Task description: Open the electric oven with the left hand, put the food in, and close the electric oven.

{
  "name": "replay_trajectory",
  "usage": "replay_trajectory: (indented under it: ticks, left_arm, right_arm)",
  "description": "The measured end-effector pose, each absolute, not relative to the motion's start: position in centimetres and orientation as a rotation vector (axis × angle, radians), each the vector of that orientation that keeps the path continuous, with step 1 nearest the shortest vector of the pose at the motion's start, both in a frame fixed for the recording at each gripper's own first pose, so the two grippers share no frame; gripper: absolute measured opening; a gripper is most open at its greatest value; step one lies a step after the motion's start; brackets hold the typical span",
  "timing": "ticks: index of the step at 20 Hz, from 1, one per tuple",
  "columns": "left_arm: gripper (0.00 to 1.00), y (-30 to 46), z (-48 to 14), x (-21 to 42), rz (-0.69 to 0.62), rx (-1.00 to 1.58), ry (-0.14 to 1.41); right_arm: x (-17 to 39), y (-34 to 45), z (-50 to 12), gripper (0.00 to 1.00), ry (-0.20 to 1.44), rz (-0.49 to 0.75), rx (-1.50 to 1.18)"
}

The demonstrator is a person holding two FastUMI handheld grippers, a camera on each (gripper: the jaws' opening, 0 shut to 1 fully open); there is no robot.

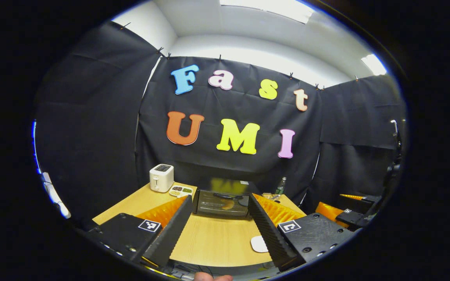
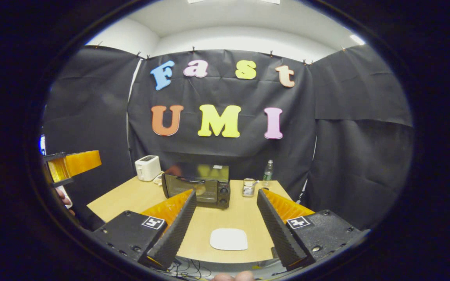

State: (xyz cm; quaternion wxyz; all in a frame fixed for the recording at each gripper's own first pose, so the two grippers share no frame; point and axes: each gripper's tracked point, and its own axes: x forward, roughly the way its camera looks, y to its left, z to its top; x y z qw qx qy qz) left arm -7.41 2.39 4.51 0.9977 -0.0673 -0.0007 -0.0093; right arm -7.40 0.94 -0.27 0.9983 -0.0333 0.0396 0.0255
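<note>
- The table (image 2: 139, 199) is pale wood-grain laminate, its top rectangular.
- The electric oven (image 2: 197, 188), a boxy black unit with a glossy glass door, sits shut at the table's 12 o'clock.
- The left tool (image 1: 219, 228) and right tool (image 2: 227, 224), with ribbed black fingers and orange backs, both gape wide, empty.
- A white toaster (image 2: 147, 167) stands at 11 o'clock.
- A flat white rounded-square plate (image 2: 229, 239) lies at 6 o'clock.
</note>
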Motion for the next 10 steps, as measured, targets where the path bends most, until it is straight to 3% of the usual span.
replay_trajectory:
  ticks: [10]
  left_arm:
    - [0.94,-1.1,2.9,-13.4,0.031,-0.091,0.017]
  right_arm:
    - [-12.6,-0.2,-1.7,0.98,0.085,0.126,0.023]
